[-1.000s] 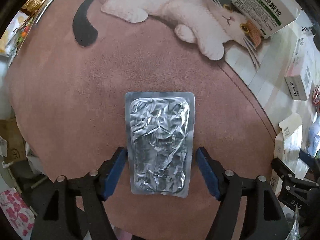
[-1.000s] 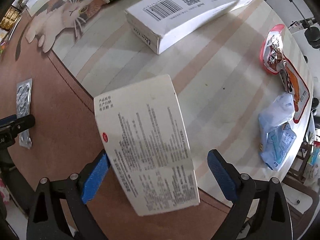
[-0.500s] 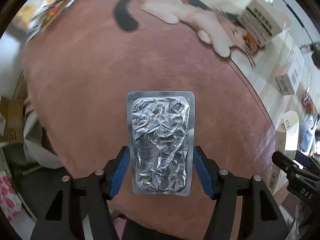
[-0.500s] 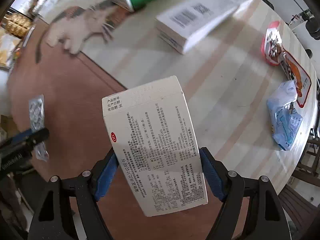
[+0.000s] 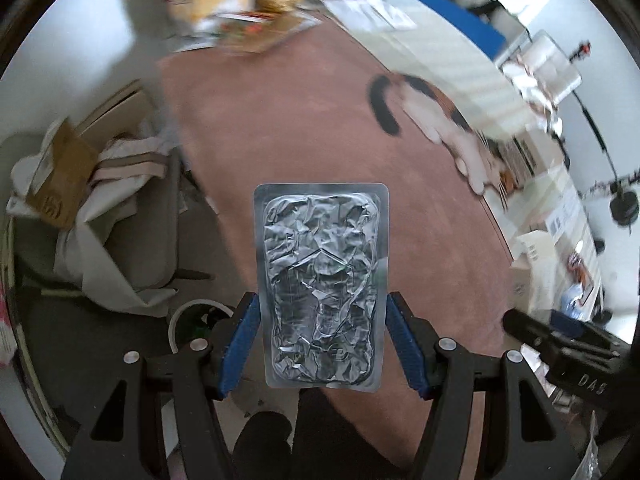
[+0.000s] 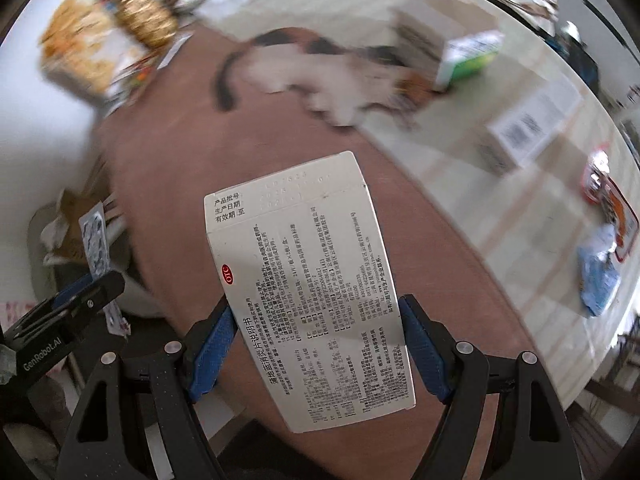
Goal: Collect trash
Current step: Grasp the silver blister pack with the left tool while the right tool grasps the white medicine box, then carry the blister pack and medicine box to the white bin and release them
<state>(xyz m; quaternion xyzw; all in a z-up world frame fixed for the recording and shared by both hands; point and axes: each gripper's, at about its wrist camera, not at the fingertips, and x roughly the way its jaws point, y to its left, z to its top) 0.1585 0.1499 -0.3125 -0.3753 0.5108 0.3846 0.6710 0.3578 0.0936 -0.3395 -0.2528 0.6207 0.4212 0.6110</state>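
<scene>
The left gripper is clamped on a crumpled silver blister pack, its blue pads pressed against the pack's two long edges near the lower end, so the pack stands up along the fingers and is lifted clear of the surface, which here is covered in reddish brown with a printed cat across it. Below and to the left of the pack, off the edge of the surface, sits a grey bin stuffed with cardboard and pale paper, and a small round white-rimmed container shows just beside the left finger. The right gripper grips a white medicine box printed with small black text and a red oval mark, its pads touching the box's two long sides near the lower half; the box is tilted slightly and held above the brown part of the surface. In the right wrist view the other gripper appears at the far left with the blister pack sticking up from it, in front of the bin. On the pale striped part of the surface lie a green and white box, a long white box with a barcode, a red snack wrapper and a crumpled blue wrapper, all well apart from the held box; much of this background is blurred
</scene>
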